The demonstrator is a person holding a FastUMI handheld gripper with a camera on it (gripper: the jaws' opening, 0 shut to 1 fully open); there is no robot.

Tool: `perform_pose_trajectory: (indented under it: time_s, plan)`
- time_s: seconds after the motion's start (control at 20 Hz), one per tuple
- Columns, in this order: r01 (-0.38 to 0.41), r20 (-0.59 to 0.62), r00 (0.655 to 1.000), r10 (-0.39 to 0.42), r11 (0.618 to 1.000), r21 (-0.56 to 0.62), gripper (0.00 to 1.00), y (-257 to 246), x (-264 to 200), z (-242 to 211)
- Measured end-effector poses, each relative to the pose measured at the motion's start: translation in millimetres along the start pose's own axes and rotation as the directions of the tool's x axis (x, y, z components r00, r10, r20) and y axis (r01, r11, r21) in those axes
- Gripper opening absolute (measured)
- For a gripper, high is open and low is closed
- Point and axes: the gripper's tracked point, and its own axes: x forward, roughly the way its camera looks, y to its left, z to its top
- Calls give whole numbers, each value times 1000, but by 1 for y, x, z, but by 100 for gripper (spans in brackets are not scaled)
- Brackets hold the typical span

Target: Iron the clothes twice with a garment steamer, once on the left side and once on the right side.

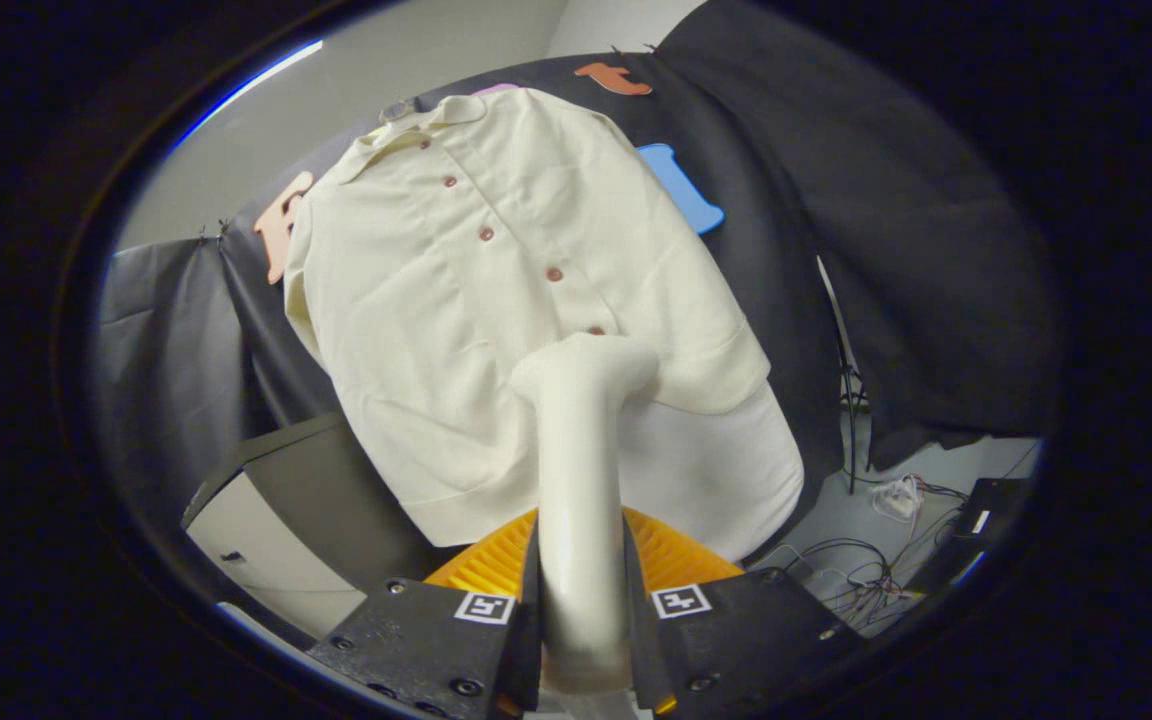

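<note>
A cream short-sleeved shirt (476, 300) with dark red buttons hangs flat against the black booth wall, collar at the top. My gripper (581, 610) is shut on the white handle of the garment steamer (581, 470), both fingers pressing its sides. The steamer's head (591, 365) rises beyond the fingers and sits at the shirt's lower front, just under the lowest visible button, near the placket. Whether the head touches the cloth I cannot tell. The shirt's hem hangs just ahead of the fingers.
A dark-topped table or box (306, 490) stands below the shirt on the left. Loose cables and a black device (976, 520) lie on the pale floor to the right. A thin pole (851, 420) stands beside the black cloth.
</note>
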Motion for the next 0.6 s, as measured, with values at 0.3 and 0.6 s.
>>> perform_pose_trajectory:
  time_s: [0.3,0.6]
  plan:
    - [-73,48,996,73,997,-15,35,87,-55,5]
    - [-154,94,982,162,985,-83,35,194,-117,-6]
